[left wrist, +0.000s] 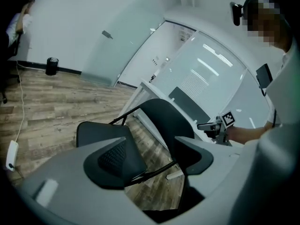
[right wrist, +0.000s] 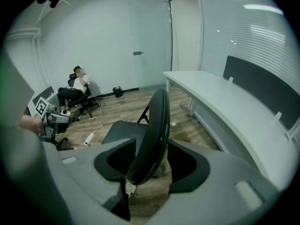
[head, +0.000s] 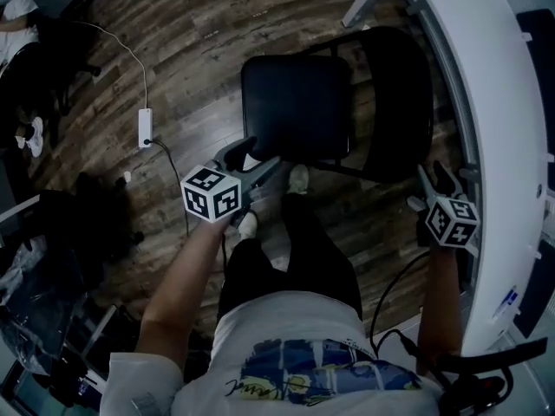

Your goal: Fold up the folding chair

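The black folding chair stands unfolded on the wood floor, its seat (head: 295,107) toward me and its backrest (head: 395,102) toward the white desk. My left gripper (head: 251,159) is open at the seat's near edge. In the left gripper view the seat (left wrist: 101,132) lies behind the left pad, and its thin front rim crosses the gap at my left gripper (left wrist: 154,161). My right gripper (head: 438,180) is open at the backrest's end. The backrest (right wrist: 157,121) stands edge-on between that gripper's (right wrist: 152,168) jaws, near the left pad, with floor showing on the right.
A curved white desk (head: 486,102) runs close behind the chair on the right. A white power strip (head: 145,126) with cables lies on the floor to the left. My feet (head: 297,178) are just in front of the seat. A person (right wrist: 77,86) sits on an office chair in the far corner.
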`<act>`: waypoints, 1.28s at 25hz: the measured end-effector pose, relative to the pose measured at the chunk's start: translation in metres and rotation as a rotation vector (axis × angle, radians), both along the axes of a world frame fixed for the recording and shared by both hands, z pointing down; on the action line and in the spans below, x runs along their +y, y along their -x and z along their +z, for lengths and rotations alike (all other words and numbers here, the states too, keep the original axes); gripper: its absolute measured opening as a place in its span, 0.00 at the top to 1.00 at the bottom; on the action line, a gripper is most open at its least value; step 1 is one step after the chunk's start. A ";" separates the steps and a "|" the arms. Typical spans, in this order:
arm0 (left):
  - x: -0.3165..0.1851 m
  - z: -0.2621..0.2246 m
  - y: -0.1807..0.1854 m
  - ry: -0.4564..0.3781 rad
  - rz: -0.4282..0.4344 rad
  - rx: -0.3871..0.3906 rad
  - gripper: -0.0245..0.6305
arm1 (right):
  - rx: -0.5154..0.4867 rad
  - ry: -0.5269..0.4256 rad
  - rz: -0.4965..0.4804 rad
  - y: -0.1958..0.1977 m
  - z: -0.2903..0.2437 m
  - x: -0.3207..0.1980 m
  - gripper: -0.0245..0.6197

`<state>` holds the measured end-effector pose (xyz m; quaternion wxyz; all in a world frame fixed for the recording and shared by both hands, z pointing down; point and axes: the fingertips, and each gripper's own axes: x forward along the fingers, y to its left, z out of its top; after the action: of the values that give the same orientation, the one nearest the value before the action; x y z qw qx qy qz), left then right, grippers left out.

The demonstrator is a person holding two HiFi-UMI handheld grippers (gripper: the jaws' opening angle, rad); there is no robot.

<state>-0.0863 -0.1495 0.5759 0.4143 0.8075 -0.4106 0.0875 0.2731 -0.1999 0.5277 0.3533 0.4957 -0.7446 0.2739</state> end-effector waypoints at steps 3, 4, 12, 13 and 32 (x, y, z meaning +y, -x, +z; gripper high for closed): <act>-0.011 0.041 0.001 0.043 -0.033 -0.002 0.45 | -0.033 0.032 0.016 -0.008 0.018 -0.010 0.64; -0.012 0.054 0.002 0.060 -0.042 -0.002 0.44 | -0.045 0.040 0.018 -0.007 0.023 -0.011 0.64; -0.024 0.125 0.020 0.144 -0.084 -0.049 0.42 | -0.088 0.077 -0.010 0.001 0.051 -0.028 0.64; -0.024 0.133 0.021 0.155 -0.083 -0.060 0.42 | -0.095 0.081 -0.009 0.000 0.053 -0.029 0.64; -0.023 0.284 0.072 0.363 -0.181 -0.065 0.39 | -0.133 0.127 -0.036 0.026 0.084 -0.035 0.64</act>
<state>-0.1588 -0.1726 0.8598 0.5458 0.6761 -0.4722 0.1487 0.2471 -0.2351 0.6121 0.3389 0.4394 -0.7564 0.3463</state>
